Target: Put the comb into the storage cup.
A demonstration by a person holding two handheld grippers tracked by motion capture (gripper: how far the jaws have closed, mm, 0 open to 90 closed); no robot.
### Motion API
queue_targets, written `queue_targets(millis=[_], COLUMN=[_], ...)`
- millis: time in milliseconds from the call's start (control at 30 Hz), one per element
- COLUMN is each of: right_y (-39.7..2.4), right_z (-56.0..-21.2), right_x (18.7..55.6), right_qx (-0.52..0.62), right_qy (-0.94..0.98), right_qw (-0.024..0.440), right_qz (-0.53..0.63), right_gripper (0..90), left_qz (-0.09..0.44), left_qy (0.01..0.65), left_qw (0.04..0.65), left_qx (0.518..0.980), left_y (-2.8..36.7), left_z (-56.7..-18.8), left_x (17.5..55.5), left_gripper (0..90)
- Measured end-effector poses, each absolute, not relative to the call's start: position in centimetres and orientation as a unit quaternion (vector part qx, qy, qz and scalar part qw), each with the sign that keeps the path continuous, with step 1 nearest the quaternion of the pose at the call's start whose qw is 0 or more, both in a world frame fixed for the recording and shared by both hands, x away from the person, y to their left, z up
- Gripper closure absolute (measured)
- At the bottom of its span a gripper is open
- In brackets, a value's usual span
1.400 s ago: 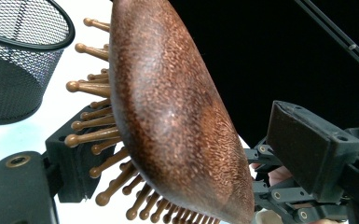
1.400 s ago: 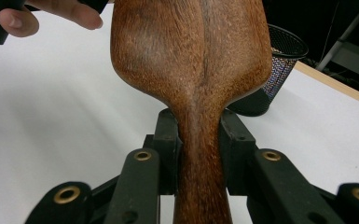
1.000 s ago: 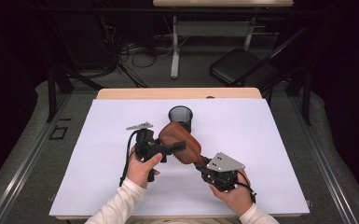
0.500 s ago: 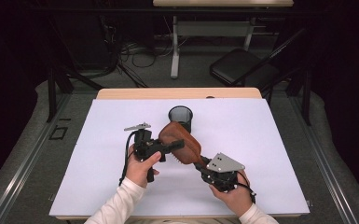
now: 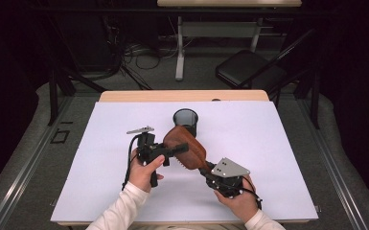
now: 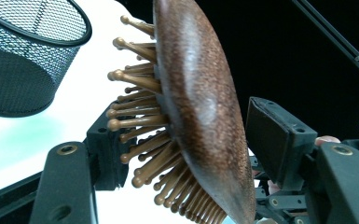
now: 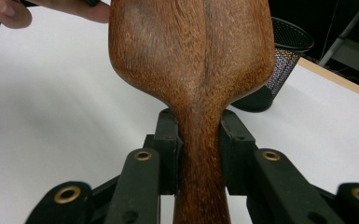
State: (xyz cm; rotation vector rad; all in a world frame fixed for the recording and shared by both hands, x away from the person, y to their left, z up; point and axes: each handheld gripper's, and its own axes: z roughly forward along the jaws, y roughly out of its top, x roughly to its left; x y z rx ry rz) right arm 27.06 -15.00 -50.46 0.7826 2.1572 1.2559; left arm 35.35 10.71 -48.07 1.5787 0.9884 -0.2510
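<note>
A dim recording lab: white-covered wooden worktop (image 5: pixel 124 191), loose black cables (image 5: pixel 134 50) and black folding chair (image 5: pixel 249 69) behind it.

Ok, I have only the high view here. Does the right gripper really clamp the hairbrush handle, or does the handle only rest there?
Observer: It clamps. In the right gripper view, the right gripper's jaws press the wooden hairbrush handle from both sides.
Operator: And the left one, does it grip the head?
Observer: Not yet. The left gripper's jaws have just been closing around the head. One pad is at the bristle tips, and the other stands apart from the wooden back.
Operator: Which way do the bristles face?
Observer: In the left gripper view, toward the side where the black mesh cup stands.
</note>
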Motion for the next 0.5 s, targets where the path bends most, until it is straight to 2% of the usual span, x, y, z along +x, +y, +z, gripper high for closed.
queue_targets(millis=[500], right_y=[-14.83], right_z=[-51.24], right_x=[27.73], right_qx=[0.293], right_qy=[0.804], right_qw=[0.236], right_qz=[0.461], right_gripper=[72.1], left_qz=[-0.135], left_qy=[0.448], left_qw=[0.597], left_qx=[0.652], left_y=[11.12], left_z=[-48.38], left_x=[35.30], left_gripper=[42.3])
